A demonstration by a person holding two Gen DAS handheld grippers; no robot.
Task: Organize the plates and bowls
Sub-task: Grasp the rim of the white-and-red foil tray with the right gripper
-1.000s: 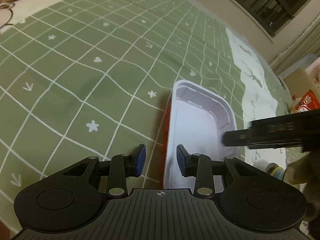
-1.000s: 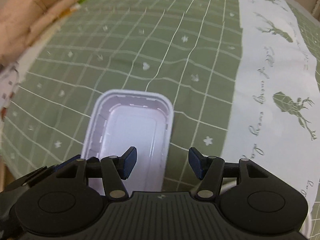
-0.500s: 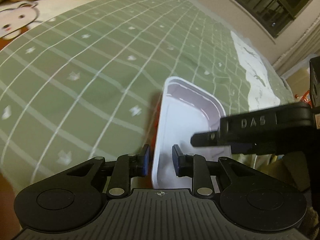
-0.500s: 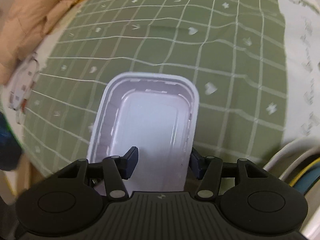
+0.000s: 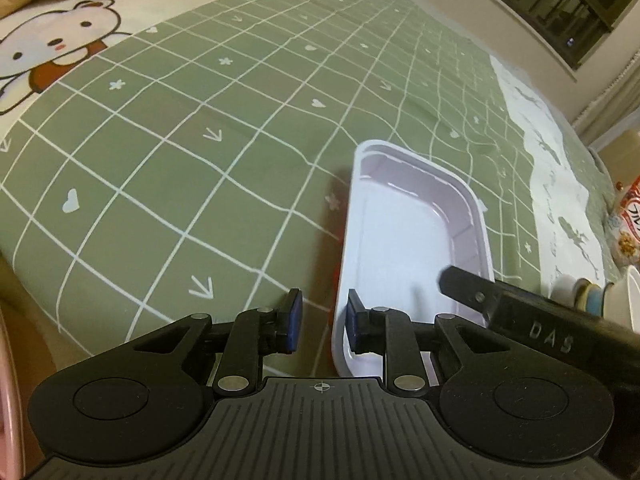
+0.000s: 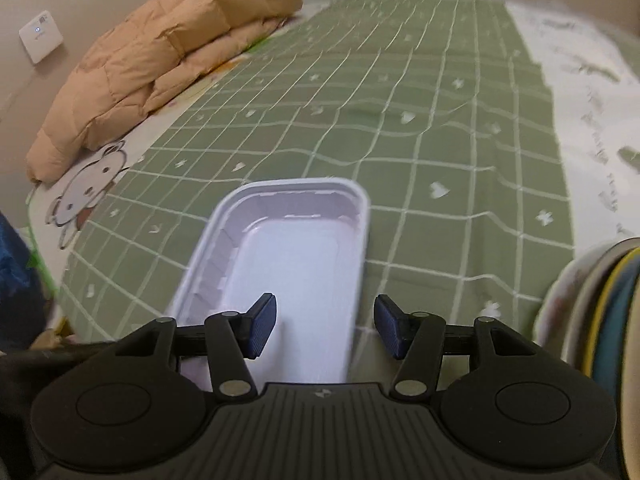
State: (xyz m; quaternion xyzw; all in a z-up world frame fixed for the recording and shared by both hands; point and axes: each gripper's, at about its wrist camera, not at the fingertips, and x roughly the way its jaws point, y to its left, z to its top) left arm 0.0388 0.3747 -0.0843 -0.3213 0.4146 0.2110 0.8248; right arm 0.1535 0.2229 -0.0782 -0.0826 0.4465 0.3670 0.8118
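A white rectangular plastic tray with a red underside lies on the green checked bedspread; it also shows in the right wrist view. My left gripper is open, its fingers astride the tray's near left rim without touching it. My right gripper is open wide, its fingers astride the tray's right wall near the front corner. The right gripper's finger shows over the tray in the left wrist view.
A stack of round plates or bowls stands at the right edge. A tan quilt lies at the far left of the bed. A snack bag and small cups sit at the right. The bed edge runs along the near left.
My left gripper has opened from nearly shut on the tray's left rim. Both grippers have tilted up and drawn back, so more of the bed shows. The right gripper stays open.
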